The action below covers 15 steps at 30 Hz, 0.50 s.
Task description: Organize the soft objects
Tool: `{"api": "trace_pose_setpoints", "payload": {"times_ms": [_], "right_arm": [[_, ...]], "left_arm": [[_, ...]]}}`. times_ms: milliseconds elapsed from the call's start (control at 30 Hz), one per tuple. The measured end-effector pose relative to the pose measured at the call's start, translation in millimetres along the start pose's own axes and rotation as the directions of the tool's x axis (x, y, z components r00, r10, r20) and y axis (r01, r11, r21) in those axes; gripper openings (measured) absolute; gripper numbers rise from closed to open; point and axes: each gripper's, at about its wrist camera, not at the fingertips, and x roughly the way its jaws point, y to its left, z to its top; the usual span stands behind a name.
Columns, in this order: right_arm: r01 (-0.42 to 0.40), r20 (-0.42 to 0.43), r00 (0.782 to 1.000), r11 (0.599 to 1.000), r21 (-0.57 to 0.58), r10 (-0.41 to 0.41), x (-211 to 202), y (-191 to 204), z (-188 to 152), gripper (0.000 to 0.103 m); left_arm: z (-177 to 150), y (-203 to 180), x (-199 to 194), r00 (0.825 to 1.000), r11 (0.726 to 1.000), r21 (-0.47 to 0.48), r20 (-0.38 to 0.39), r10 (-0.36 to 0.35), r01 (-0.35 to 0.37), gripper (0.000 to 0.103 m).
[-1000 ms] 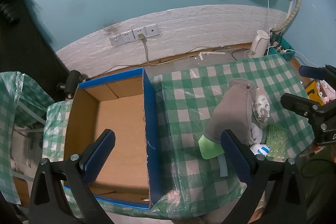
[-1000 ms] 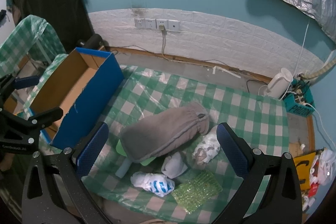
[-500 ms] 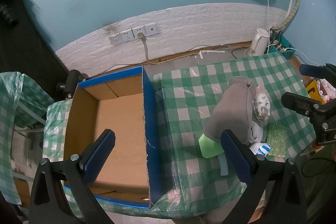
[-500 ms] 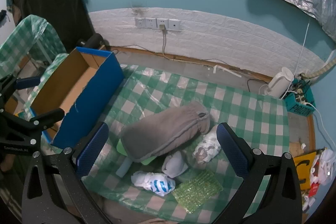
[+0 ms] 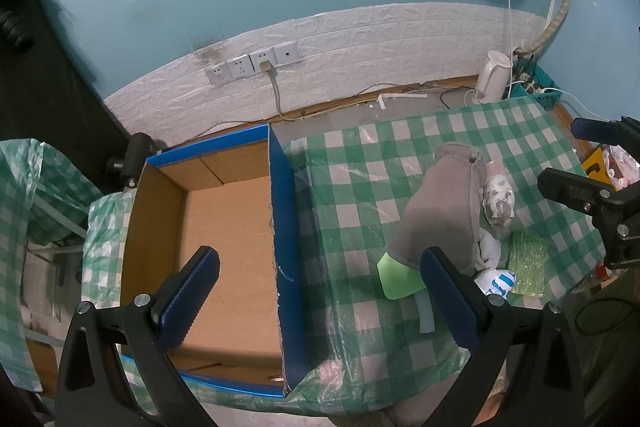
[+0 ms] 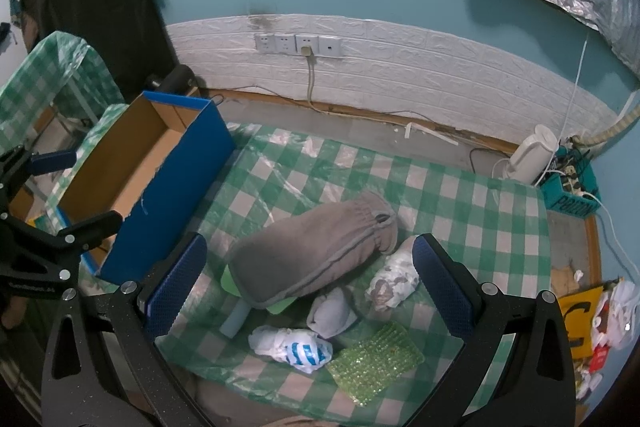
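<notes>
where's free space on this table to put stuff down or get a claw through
The cardboard box shows a bare floor. The checked cloth is free between the box's blue wall and the grey pouch, and on toward the wall. It is crowded at the near edge: pouch, green scoop, printed bundle, grey sock, striped bundle and green pad cluster there.
</notes>
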Motion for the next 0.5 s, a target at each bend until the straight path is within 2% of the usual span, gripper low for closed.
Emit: {"api": "trace_pose_setpoints", "payload": {"times_ms": [500], "right_arm": [[0.013,-0.01,1.0,1.0,0.02,-0.013,0.6,-9.5,-4.3,0.102]], "left_arm": [[-1.2,-2.9,6.9,1.0,1.0,0.02,-0.022,-0.005,0.005,0.101]]}}
